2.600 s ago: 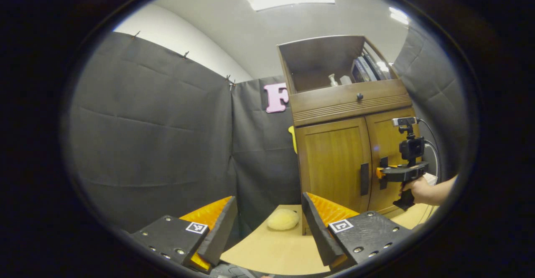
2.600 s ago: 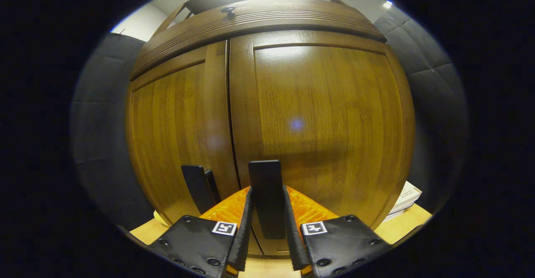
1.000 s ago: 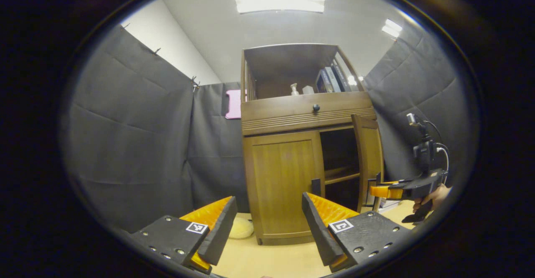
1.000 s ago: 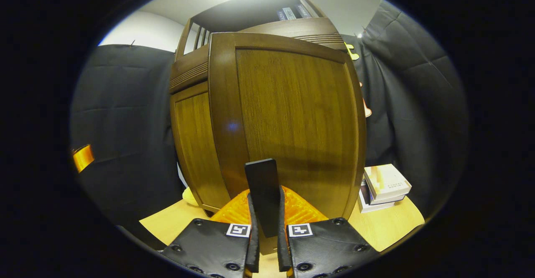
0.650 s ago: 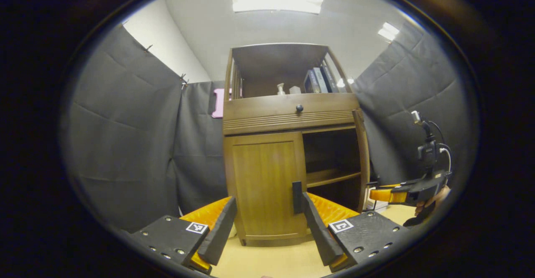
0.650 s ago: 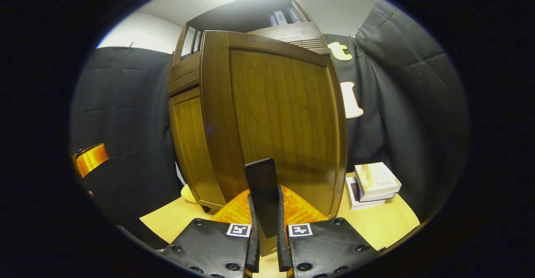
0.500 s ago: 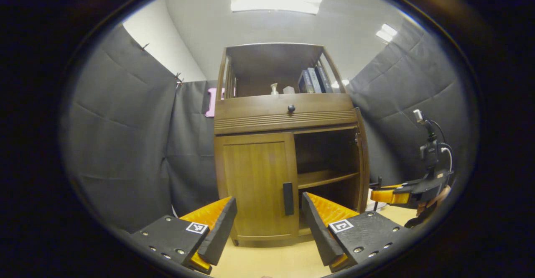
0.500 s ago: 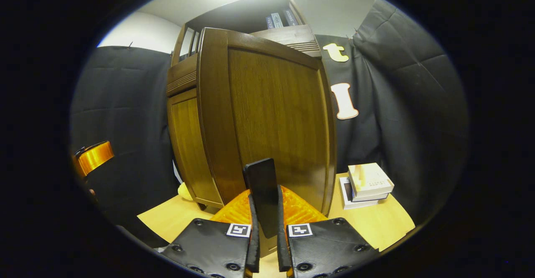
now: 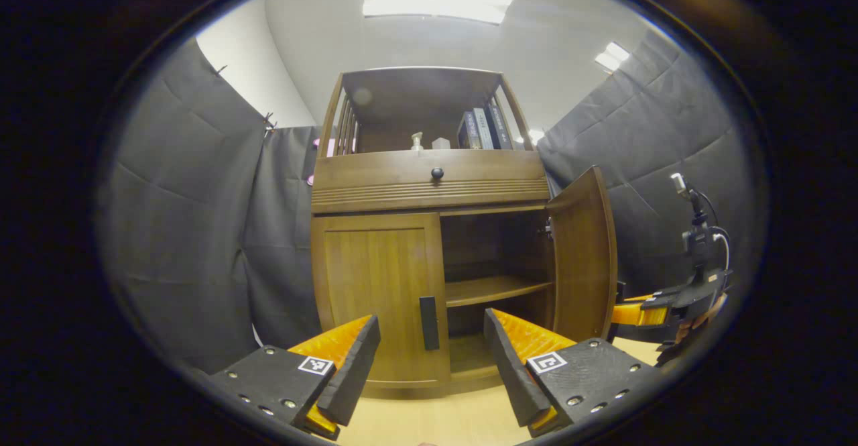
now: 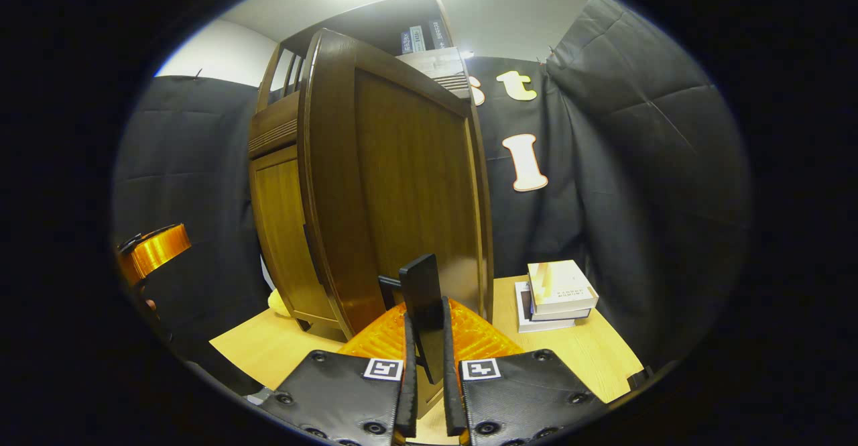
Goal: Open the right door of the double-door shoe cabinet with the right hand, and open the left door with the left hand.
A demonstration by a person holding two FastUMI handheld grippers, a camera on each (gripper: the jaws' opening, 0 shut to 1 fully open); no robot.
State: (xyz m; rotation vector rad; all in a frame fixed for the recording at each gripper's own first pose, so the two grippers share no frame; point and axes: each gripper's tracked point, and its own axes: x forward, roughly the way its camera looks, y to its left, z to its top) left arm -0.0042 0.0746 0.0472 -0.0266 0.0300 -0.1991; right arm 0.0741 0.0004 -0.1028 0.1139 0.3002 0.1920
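- Where the left gripper view looks straight at the shoe cabinet, black cloth walls close in on both sides and a ceiling light panel glows overhead.
- On the open top shelf stand a few upright books and two small pale items, perhaps a bottle and a jar; below them runs a drawer with a round dark knob.
- The left gripper hangs in front of the cabinet with its jaws spread wide and nothing between them; the left door handle shows in the gap, farther off.
- The left door is shut flat, while the right door stands swung outward, baring a dark inside with one wooden shelf.
- At the far right edge the other gripper's body and a hand sit just beside that open door.
- In the right gripper view, the right gripper has both fingers pressed on the right door handle, a dark upright bar.
- The right door rises close ahead, angled away from the cabinet front.
- A small stack of books lies on the light wooden tabletop to the right, well clear of the door.
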